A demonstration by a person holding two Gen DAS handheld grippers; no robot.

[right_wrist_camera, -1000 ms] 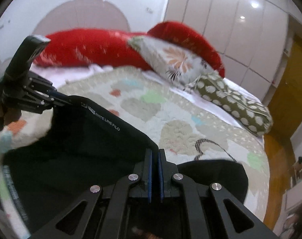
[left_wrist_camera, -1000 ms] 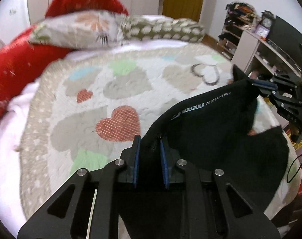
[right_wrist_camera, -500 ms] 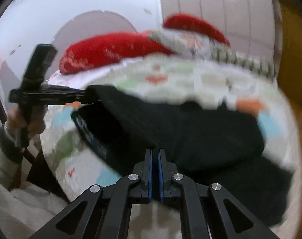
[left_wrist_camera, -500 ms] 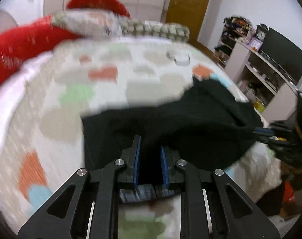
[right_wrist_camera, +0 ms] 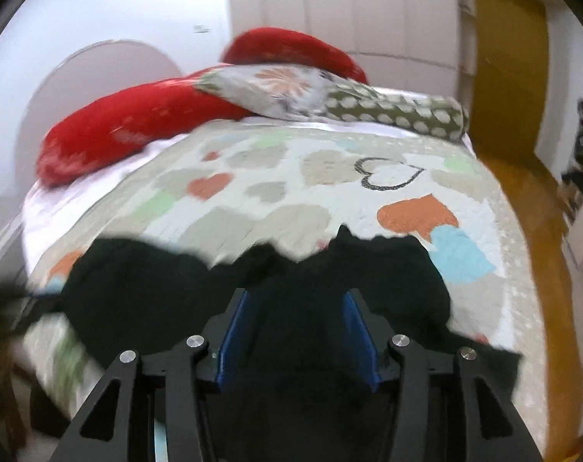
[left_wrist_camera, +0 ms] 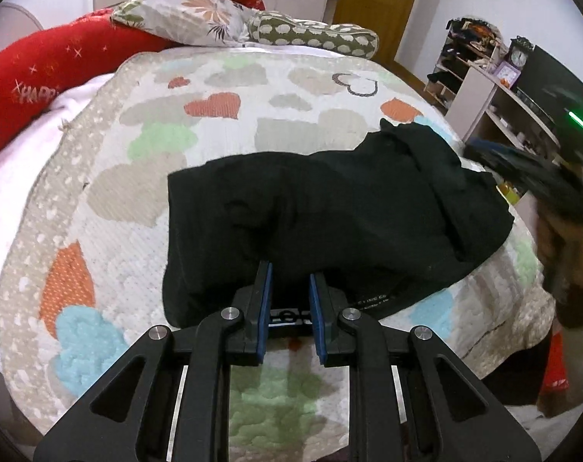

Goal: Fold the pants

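White walls, yellowish wooden door, open shelving with perhaps a clock, wood floor

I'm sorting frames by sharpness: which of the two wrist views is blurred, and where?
Left wrist view: mostly sharp, black pants and heart quilt crisp; only the right gripper at the right edge smears. Right wrist view: motion-blurred throughout, the pants' edge ragged; fisheye bends both.
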